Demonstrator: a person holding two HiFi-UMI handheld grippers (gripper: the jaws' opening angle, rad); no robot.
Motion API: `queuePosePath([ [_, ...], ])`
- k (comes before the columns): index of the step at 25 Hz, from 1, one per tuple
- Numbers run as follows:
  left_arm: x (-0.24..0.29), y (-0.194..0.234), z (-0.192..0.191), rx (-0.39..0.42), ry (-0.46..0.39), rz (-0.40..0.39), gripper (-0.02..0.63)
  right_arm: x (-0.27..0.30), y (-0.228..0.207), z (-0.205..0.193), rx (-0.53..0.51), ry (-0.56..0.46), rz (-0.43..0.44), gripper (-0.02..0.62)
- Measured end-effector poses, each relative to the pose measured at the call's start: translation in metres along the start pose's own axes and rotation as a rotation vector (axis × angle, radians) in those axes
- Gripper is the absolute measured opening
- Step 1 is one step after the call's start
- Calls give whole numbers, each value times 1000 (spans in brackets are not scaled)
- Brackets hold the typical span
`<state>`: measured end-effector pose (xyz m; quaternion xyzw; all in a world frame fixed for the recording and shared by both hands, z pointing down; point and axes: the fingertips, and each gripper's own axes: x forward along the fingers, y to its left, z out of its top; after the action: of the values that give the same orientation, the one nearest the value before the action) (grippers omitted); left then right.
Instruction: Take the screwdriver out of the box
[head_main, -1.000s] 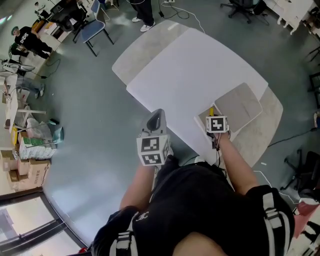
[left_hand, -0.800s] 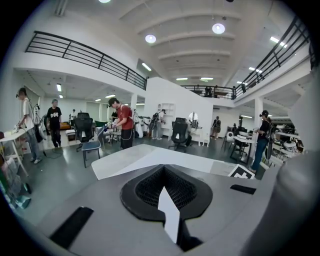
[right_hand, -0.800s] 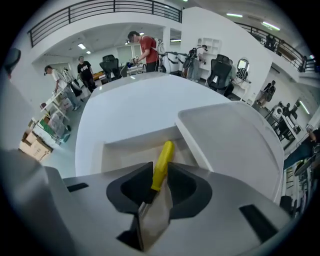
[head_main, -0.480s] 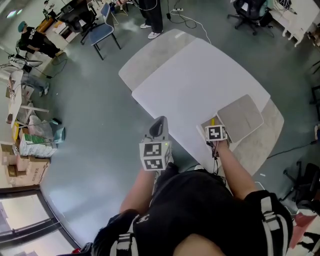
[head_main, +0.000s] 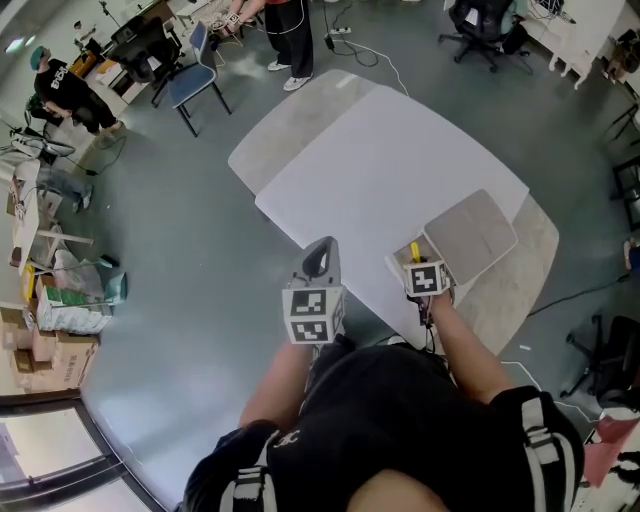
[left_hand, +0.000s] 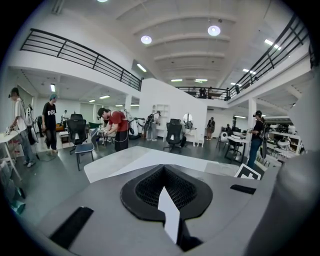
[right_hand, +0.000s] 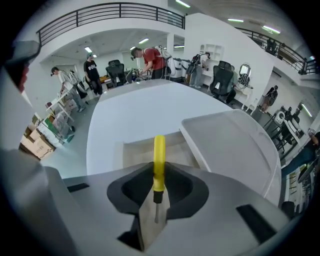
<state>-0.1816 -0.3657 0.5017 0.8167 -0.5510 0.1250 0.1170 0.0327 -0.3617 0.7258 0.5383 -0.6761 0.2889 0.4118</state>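
A yellow-handled screwdriver (right_hand: 159, 160) sits between the jaws of my right gripper (right_hand: 156, 200), which is shut on it; the handle points away from the camera and the metal shaft shows near the jaw roots. It hangs over the open shallow grey box (right_hand: 134, 150). In the head view the right gripper (head_main: 420, 262) is at the near edge of the white table (head_main: 380, 170), with the screwdriver's (head_main: 414, 250) handle poking out ahead. The box's lid (head_main: 470, 232) lies flat to the right. My left gripper (head_main: 320, 250) hovers off the table's near-left edge, shut and empty.
The table is oval with a white sheet over most of it. Office chairs (head_main: 190, 70) and people stand beyond the far end. Cardboard boxes and bags (head_main: 55, 300) lie on the floor at the left. A cable (head_main: 570, 295) runs over the floor at the right.
The right gripper has drawn slightly back toward the person with the screwdriver, and more of the yellow handle shows. The left gripper has hardly moved.
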Motion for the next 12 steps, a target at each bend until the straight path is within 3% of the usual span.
queuePosePath([
  [3, 3, -4, 1, 0, 2, -19, 5, -12, 1, -5, 28, 2, -4, 58],
  [8, 8, -17, 8, 19, -8, -57, 5, -47, 2, 39, -8, -222, 0, 58],
  [12, 14, -30, 14, 25, -19, -88, 5, -73, -7, 59, -1, -318, -22, 58],
])
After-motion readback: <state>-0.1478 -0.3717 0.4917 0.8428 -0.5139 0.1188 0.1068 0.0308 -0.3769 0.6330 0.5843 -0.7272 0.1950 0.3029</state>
